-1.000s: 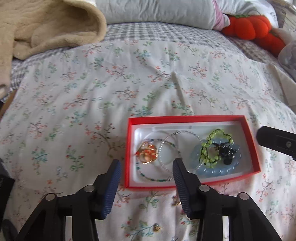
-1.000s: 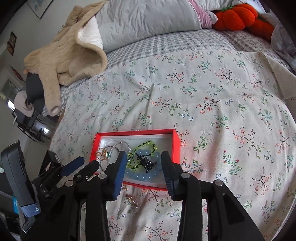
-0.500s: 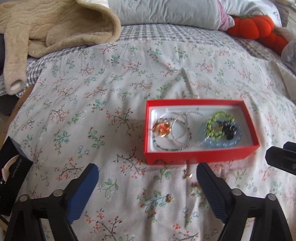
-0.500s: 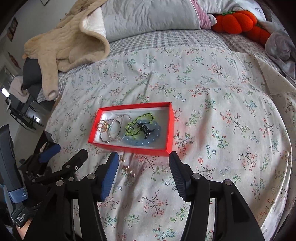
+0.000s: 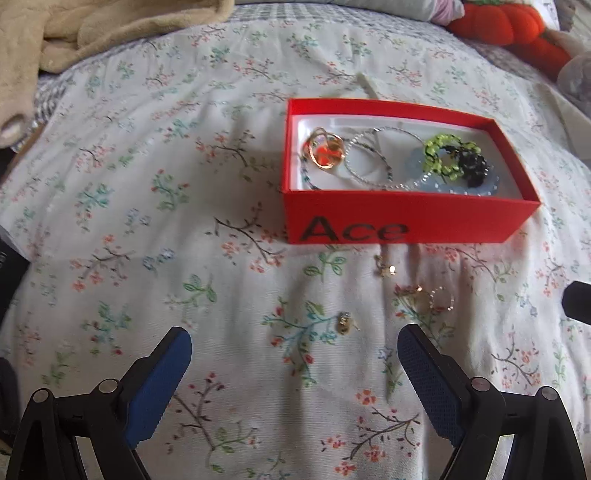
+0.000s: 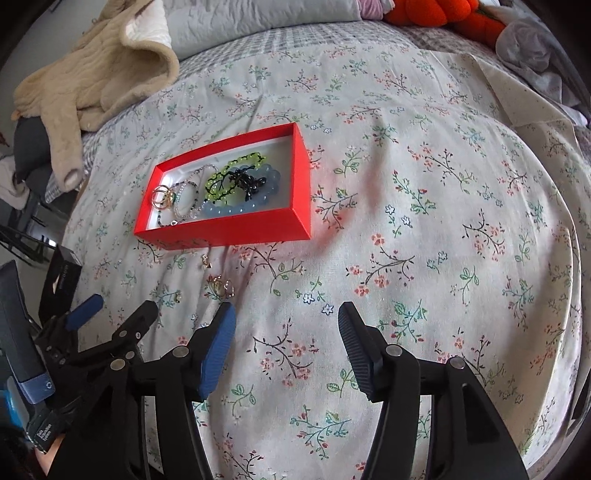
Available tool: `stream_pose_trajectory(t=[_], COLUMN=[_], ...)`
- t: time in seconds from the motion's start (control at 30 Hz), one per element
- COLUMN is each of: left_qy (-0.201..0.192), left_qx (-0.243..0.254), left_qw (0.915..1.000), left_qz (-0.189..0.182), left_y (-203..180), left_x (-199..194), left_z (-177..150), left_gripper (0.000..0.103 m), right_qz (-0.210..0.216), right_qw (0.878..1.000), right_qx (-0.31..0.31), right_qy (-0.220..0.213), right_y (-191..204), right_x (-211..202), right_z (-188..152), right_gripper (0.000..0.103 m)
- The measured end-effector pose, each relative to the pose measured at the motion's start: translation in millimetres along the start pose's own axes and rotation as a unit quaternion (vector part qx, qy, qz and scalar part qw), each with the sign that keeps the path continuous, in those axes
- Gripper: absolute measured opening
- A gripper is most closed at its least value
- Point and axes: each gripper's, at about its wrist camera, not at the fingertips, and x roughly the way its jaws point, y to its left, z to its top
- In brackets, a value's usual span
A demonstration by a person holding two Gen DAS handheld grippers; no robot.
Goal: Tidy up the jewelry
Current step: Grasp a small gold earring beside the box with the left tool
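Note:
A red box [image 5: 406, 225] [image 6: 236, 232] marked "Ace" lies on the floral bedspread. Inside it are gold rings [image 5: 325, 151], thin silver bangles [image 5: 373, 162], a green bead bracelet [image 5: 443, 158], a black bead piece [image 5: 474, 168] and a pale blue bead bracelet [image 6: 236, 208]. Small gold pieces lie loose in front of the box: a charm [image 5: 386, 267], linked rings [image 5: 432, 297] [image 6: 221, 286] and a stud [image 5: 345, 321] [image 6: 177, 295]. My left gripper [image 5: 295, 350] stands open just short of the stud. My right gripper [image 6: 286, 328] is open over bare cloth, right of the loose pieces.
A beige fleece garment [image 6: 99, 74] lies at the back left by a grey pillow [image 6: 258, 18]. An orange plush [image 5: 509, 29] sits at the back right. A small black box [image 6: 61, 280] lies at the bed's left edge.
Both grippers pulled back from the box toward the near bedspread and dropped lower. Both opened, the left much wider. The box now looks farther ahead and the loose gold pieces show.

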Motion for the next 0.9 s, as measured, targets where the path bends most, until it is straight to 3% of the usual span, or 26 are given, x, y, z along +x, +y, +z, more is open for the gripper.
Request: stream_pose_trajectory(t=[0.07, 0.23, 0.3, 0.43, 0.67, 0.77, 0.9], left_qy=[-0.005, 0.014, 0.021, 0.021, 0.020, 0.022, 0.015], left_qx=[-0.010, -0.068, -0.089, -0.094, -0.087, -0.077, -0.072], left_qw=[0.9991, 0.9880, 0.9837, 0.9832, 0.9858, 0.9882, 0.9901], left_qz=[-0.041, -0.138, -0.155, -0.155, -0.142, -0.131, -0.119], left_y=[4, 19, 23, 19, 7, 1, -3], left_x=[3, 19, 27, 34, 46, 49, 47], left_z=[-5, -8, -9, -8, 3, 6, 7], left_gripper=[0.090, 0.042, 0.037, 0.025, 0.019, 0.005, 0.003], right_qz=[-0.005, -0.024, -0.019, -0.015, -0.012, -0.008, -0.006], right_qw=[1.000, 1.000, 1.000, 0.999, 0.999, 1.000, 1.000], right_qx=[-0.001, -0.016, -0.015, -0.021, -0.022, -0.017, -0.012], right_qy=[0.001, 0.013, 0.016, 0.019, 0.024, 0.025, 0.027], right_y=[2, 6, 8, 13, 18, 19, 20], right_x=[2, 12, 15, 19, 25, 27, 31], right_z=[0, 2, 4, 7, 13, 14, 17], right_gripper=[0.061, 0.061, 0.061, 0.061, 0.061, 0.061, 0.061])
